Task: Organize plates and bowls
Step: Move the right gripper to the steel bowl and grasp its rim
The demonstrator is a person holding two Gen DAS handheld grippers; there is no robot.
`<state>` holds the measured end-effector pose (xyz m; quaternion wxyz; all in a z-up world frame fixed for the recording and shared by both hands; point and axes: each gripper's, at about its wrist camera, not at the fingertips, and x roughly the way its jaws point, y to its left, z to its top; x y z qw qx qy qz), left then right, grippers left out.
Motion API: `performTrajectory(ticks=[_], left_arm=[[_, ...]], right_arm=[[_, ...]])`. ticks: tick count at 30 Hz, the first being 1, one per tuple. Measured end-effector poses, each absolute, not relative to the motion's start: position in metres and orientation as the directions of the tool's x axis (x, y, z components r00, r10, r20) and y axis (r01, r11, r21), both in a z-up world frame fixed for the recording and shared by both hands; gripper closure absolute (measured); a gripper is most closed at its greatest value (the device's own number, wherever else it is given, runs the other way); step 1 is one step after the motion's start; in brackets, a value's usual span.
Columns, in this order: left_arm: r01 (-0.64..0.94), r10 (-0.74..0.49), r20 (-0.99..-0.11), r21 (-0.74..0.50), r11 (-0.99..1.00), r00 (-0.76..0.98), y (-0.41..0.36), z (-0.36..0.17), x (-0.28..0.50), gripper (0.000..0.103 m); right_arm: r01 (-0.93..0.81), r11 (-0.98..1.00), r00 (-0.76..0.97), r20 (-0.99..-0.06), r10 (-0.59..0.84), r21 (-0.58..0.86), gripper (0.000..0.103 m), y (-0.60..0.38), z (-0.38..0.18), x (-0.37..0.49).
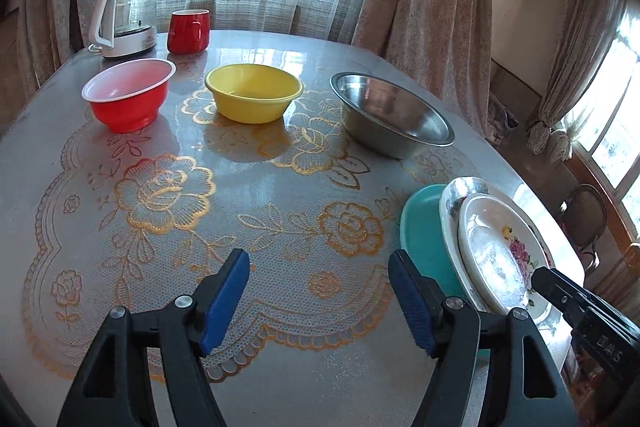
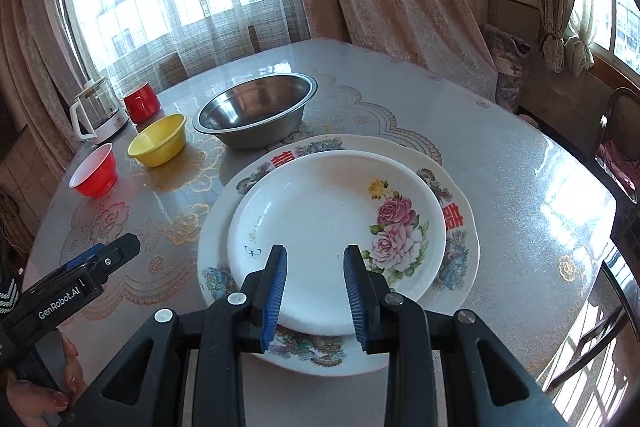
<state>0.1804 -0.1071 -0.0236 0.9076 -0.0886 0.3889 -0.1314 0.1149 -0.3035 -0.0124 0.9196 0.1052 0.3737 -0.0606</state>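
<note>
Steel [image 2: 256,115], yellow [image 1: 254,93] and red bowls [image 1: 128,95] are sitting unstacked; plates [image 2: 336,239] are piled; both grippers' jaws are hanging spread, empty.

left gripper [image 2: 100,259]: "GenRobot.AI" | right gripper [image 1: 538,277]: "DAS"

Two near, downward wrist views, perhaps sharing the table [image 1: 280,187].

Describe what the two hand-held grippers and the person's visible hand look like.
Both are black plastic with silver pivot bolts and ribbed blue pads. The left hand-held gripper reads "GenRobot.AI" in white on its side, as the right wrist view shows. The right hand-held gripper shows raised lettering on its body in the left wrist view. The hand has dark red nail polish, with a grey-and-white striped sleeve above.
</note>
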Motion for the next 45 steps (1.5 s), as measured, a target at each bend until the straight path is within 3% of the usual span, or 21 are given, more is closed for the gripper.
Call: performTrajectory(ticks=[7, 18, 35, 45], left_arm=[[0.138, -0.285, -0.665, -0.266, 0.954, 0.69, -0.097, -0.022, 0.188, 0.021], [0.126, -0.25, -0.633, -0.234, 0.964, 0.733, -0.103, -0.005, 0.206, 0.001], [0.134, -0.242, -0.674, -0.21, 0.969, 0.698, -0.121, -0.011, 0.258, 0.0], [0.103, -0.292, -0.686, -0.303, 0.947, 0.667, -0.125, -0.01, 0.293, 0.0]], right_arm=[[0.155, 0.978, 0.727, -0.686, -0.015, 0.143, 0.073, -0.277, -0.003, 0.122], [0.111, 0.983, 0.735, -0.678, 0.019, 0.148, 0.073, -0.256, 0.003, 0.139], [0.109, 0.982, 0.709, -0.704, 0.033, 0.156, 0.068, -0.293, 0.023, 0.206], [0.17, 0.964, 0.647, -0.761, 0.047, 0.205, 0.065, -0.341, 0.016, 0.263]])
